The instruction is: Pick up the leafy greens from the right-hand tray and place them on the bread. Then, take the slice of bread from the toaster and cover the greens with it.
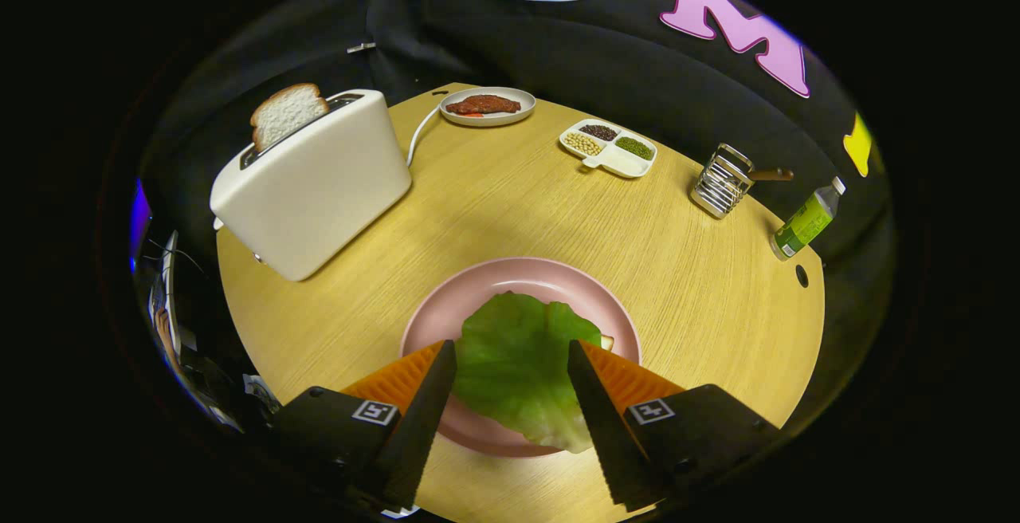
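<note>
Gripper (510, 363): fingers spread wide above the leafy greens (518, 363) on the pink plate (446, 308), gripping nothing. Bread slice (285, 113): upright in the toaster (319, 180) at the table's far left edge; probably light, soft, crushable, best pinched gently across its exposed top.

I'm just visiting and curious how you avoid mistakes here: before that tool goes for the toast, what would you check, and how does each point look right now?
1. Leafy greens on the pink plate: ok, the leaf lies there between the fingers.
2. Greens covering the bottom bread: ok, only a corner peeks out beside the leaf.
3. Tool let go of the leaf: cannot tell; the fingers stand apart at its edges, contact unclear.
4. Bread slice ready in the toaster: ok, it sticks up from the slot.
5. Path to the toaster: ok, bare table lies between plate and toaster.
</note>
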Motion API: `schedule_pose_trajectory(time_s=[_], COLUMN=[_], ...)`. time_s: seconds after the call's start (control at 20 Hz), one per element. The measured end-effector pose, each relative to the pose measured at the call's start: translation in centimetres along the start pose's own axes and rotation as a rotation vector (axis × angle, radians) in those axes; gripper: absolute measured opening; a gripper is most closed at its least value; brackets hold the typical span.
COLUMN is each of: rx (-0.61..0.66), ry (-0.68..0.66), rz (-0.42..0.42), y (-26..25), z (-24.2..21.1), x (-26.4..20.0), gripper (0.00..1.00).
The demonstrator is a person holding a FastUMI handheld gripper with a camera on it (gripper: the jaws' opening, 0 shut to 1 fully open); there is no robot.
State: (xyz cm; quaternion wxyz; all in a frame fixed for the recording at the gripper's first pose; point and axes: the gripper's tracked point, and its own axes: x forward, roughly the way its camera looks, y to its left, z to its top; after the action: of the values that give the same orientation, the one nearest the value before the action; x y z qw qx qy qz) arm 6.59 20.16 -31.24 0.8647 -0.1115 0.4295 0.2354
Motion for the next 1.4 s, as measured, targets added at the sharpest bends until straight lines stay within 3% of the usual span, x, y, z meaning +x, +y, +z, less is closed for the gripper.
schedule_pose_trajectory(time_s=[0.05,0.65,0.8,1.15,1.4], rx=[0.016,-0.044,-0.054,-0.113,-0.068], ry=[-0.018,-0.238,-0.264,-0.293,-0.299], rz=[0.01,0.116,0.15,0.143,0.126], y=[0.5,10.6,14.2,21.9,25.6], z=[0.6,13.8,16.5,20.8,23.0], x=[-0.7,-8.4,-8.3,-6.2,-2.9], gripper=[1.0,1.0,1.0,1.0,1.0])
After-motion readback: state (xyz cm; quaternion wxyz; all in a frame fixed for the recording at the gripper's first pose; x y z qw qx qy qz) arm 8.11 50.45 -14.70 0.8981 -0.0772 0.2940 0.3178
